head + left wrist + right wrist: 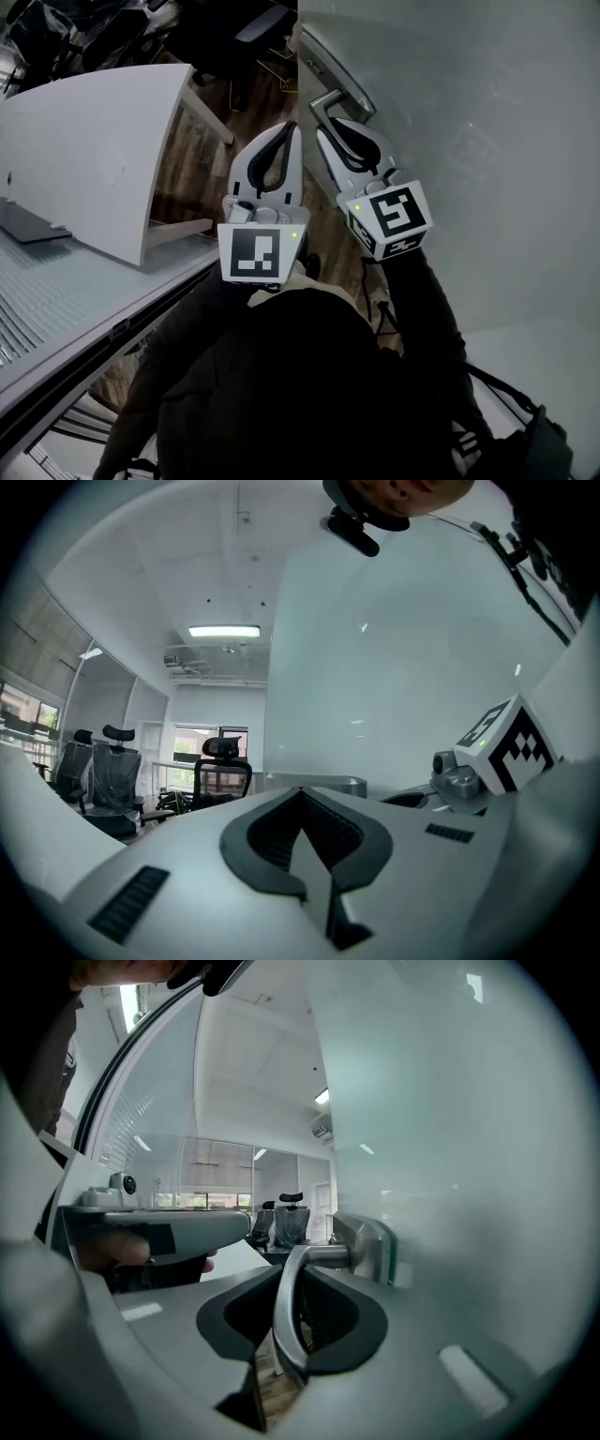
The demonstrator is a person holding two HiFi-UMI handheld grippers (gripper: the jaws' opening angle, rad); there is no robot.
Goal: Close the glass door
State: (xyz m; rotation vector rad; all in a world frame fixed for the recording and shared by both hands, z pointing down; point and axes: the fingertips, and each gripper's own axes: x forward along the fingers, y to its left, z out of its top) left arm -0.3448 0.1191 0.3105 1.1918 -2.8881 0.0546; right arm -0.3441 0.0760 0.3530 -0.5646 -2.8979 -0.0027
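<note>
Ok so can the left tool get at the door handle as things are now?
Probably not cleanly: the right tool is shut on the door handle and takes up its lever, while the left tool hangs shut and empty just beside it.

No legible text, brand or number found. Coded square markers only, on left gripper (292, 129) and right gripper (330, 128).

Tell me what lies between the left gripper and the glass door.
In the head view, the right gripper, shut on the door handle, sits between the left gripper and the glass door.
</note>
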